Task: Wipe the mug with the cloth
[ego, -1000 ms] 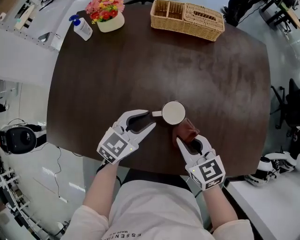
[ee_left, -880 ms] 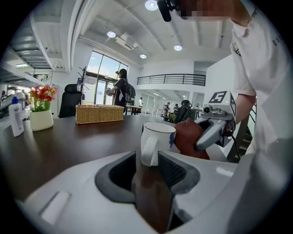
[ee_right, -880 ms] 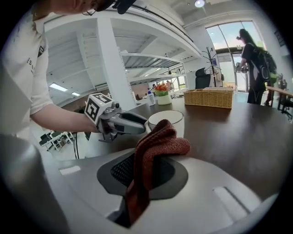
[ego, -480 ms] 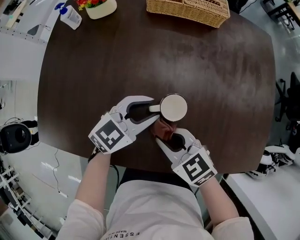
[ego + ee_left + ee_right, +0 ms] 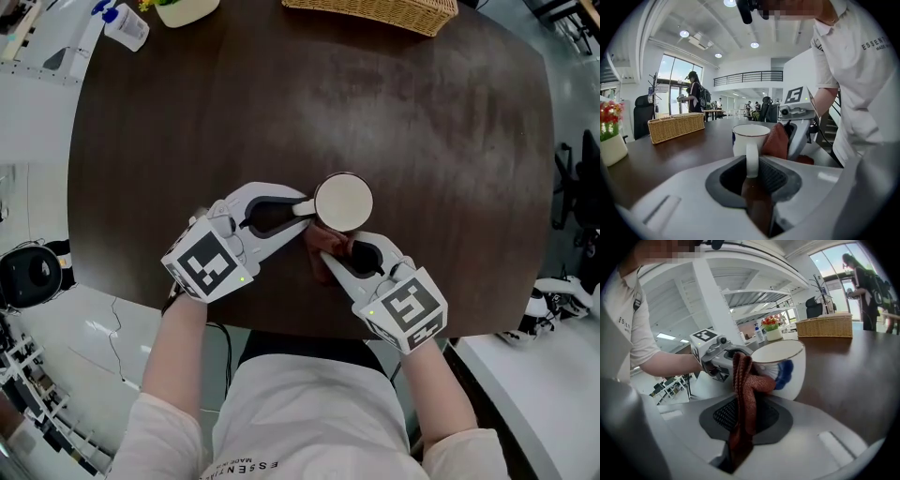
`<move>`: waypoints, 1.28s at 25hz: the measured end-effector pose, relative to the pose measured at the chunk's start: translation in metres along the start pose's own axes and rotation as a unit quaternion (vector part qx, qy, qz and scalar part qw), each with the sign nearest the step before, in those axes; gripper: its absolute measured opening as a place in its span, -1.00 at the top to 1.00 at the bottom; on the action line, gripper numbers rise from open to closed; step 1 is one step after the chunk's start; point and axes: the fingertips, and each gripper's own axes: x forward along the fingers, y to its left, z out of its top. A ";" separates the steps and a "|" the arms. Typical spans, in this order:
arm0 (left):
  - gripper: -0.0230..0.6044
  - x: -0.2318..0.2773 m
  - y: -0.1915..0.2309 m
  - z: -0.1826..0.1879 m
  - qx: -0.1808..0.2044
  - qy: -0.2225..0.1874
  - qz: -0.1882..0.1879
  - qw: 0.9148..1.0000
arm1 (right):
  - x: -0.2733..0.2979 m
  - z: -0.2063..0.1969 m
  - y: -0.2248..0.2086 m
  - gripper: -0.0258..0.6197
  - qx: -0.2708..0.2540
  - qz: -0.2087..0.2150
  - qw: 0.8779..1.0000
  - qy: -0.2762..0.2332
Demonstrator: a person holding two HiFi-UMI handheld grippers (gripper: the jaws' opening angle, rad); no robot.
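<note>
On the table (image 5: 187,141), left claw (image 5: 299,214) clamps mug (image 5: 343,201) by its handle; right claw (image 5: 339,249) pinches cloth (image 5: 323,241) against it.

Glossy white mug (image 5: 343,201), coarse-woven rust cloth (image 5: 743,394), matt dark wooden table (image 5: 281,103).

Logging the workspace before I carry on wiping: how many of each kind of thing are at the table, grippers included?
Mug: 1
Cloth: 1
Wicker basket: 1
Flower pot: 1
Bottle: 1
Grippers: 2, left gripper and right gripper
Total: 7
</note>
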 end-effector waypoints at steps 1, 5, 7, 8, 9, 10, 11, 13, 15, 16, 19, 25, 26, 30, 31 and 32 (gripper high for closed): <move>0.68 0.000 -0.001 -0.001 0.002 0.001 -0.005 1.000 | -0.002 -0.001 -0.004 0.66 0.005 -0.002 1.000 0.000; 0.68 -0.001 -0.003 -0.001 0.003 0.000 -0.018 1.000 | -0.012 -0.006 -0.015 0.64 0.010 -0.009 1.000 0.006; 0.68 -0.001 -0.001 -0.001 0.003 -0.001 -0.018 1.000 | -0.017 -0.009 -0.021 0.64 0.017 -0.015 1.000 0.008; 0.68 -0.001 0.000 -0.001 0.003 0.000 -0.018 1.000 | -0.020 -0.010 -0.025 0.64 0.020 -0.020 1.000 0.009; 0.68 -0.002 0.001 -0.002 0.004 0.002 -0.017 1.000 | -0.022 -0.011 -0.029 0.64 0.024 -0.026 0.999 0.009; 0.68 -0.003 0.002 -0.003 0.004 0.004 -0.017 1.000 | -0.025 -0.012 -0.033 0.64 0.030 -0.032 0.999 0.009; 0.68 -0.004 0.003 -0.004 0.004 0.006 -0.016 1.000 | -0.027 -0.013 -0.037 0.64 0.036 -0.039 0.999 0.008; 0.68 -0.005 0.005 -0.004 0.004 0.008 -0.018 1.000 | -0.033 -0.015 -0.048 0.64 0.053 -0.057 0.997 0.005; 0.68 -0.005 0.006 -0.003 0.003 0.008 -0.021 1.000 | -0.040 -0.014 -0.060 0.64 0.065 -0.077 0.995 0.003; 0.68 -0.005 0.006 -0.004 0.003 0.009 -0.022 1.000 | -0.044 -0.013 -0.067 0.65 0.068 -0.089 0.994 0.001; 0.68 -0.006 0.007 -0.006 -0.001 0.009 -0.019 1.000 | -0.054 -0.003 -0.088 0.65 0.067 -0.127 0.990 -0.006; 0.67 -0.007 0.009 -0.006 -0.036 -0.007 -0.011 0.999 | -0.047 0.046 -0.114 0.65 -0.004 -0.151 0.988 -0.024; 0.67 -0.008 0.009 -0.005 -0.041 -0.010 -0.008 0.999 | -0.040 0.051 -0.112 0.65 -0.029 -0.142 0.989 -0.016; 0.67 -0.009 0.012 -0.004 -0.056 -0.016 0.006 0.998 | -0.019 0.050 -0.103 0.65 -0.131 -0.120 0.983 0.048; 0.67 -0.009 0.013 -0.004 -0.060 -0.019 0.010 0.998 | -0.016 0.048 -0.100 0.65 -0.161 -0.119 0.978 0.066; 0.67 -0.010 0.015 -0.004 -0.065 -0.022 0.014 0.998 | -0.015 0.045 -0.097 0.66 -0.190 -0.118 0.971 0.083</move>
